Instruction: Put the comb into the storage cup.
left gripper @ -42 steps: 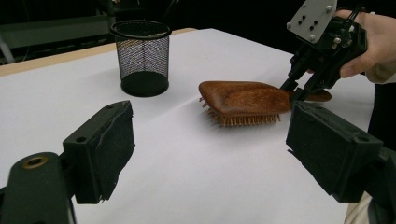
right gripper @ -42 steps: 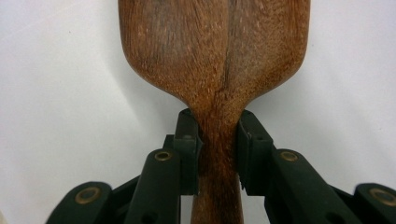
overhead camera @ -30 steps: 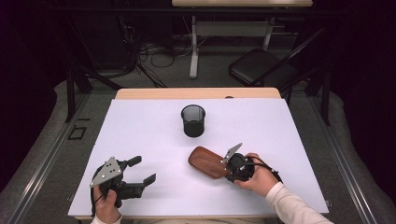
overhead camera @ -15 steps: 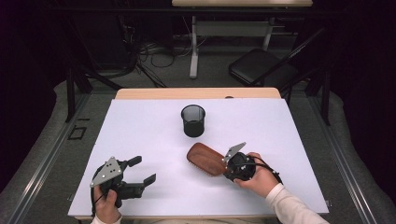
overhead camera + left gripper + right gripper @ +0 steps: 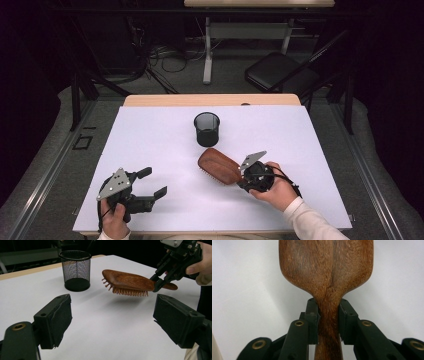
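High view: white table (image 5: 150, 135), black mesh cup (image 5: 206, 128) standing upright near its middle. Just in front of the cup, to its right, a wooden hairbrush (image 5: 218, 165), wood back up, paddle end pointing toward the cup, apart from it. Right gripper (image 5: 246, 176) clamped on the brush's handle end, the person's right hand (image 5: 277, 187) wrapped around the gripper body, white sleeve (image 5: 312, 222) coming in from the bottom right. Left gripper (image 5: 152, 182) low at the table's front left, well apart from brush and cup, jaws spread wide with nothing between them, left hand (image 5: 114, 222) holding it.

Left gripper view: own two black jaws far apart, only bare table between. Beyond them the hairbrush (image 5: 128, 281) hangs clear of the table, bristles down, roughly level, its shadow on the surface underneath. Right gripper (image 5: 160, 281) pinches the handle at the brush's right end. Mesh cup (image 5: 75, 270) behind and left of the brush, not touching.

Right gripper view: both jaw pads pressed tight on the narrow handle neck of the hairbrush (image 5: 325, 272), one on each side; the wide paddle runs away up the frame, white table (image 5: 244, 290) below.
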Motion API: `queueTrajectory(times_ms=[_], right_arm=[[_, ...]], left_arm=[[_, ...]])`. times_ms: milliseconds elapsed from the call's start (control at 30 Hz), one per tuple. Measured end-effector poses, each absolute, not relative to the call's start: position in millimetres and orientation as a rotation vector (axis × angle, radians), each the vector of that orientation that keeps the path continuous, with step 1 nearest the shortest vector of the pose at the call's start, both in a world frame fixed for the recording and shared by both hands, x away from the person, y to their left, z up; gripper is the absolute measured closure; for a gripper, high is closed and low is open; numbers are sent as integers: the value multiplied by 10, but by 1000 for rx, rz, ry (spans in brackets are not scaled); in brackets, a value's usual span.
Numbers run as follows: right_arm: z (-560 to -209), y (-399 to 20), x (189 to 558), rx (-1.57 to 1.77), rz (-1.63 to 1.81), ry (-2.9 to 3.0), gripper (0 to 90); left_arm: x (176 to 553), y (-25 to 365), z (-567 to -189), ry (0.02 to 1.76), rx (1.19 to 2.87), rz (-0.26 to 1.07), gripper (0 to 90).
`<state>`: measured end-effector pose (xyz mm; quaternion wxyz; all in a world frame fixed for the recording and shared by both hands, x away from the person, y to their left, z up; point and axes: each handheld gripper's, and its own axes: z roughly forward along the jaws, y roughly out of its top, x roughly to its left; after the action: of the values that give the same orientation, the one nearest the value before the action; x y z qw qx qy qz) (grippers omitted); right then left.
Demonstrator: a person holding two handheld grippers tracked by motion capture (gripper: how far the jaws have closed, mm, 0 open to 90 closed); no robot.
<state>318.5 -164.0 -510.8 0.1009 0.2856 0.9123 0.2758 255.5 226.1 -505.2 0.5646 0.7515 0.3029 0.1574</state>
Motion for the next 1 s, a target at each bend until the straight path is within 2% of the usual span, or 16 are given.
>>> queueTrajectory(times_ms=[1000], right_arm=[[-4955, -1597, 3207, 857, 981, 2600, 727]], left_arm=[[2561, 2255, -5060, 714, 1768, 368, 153]])
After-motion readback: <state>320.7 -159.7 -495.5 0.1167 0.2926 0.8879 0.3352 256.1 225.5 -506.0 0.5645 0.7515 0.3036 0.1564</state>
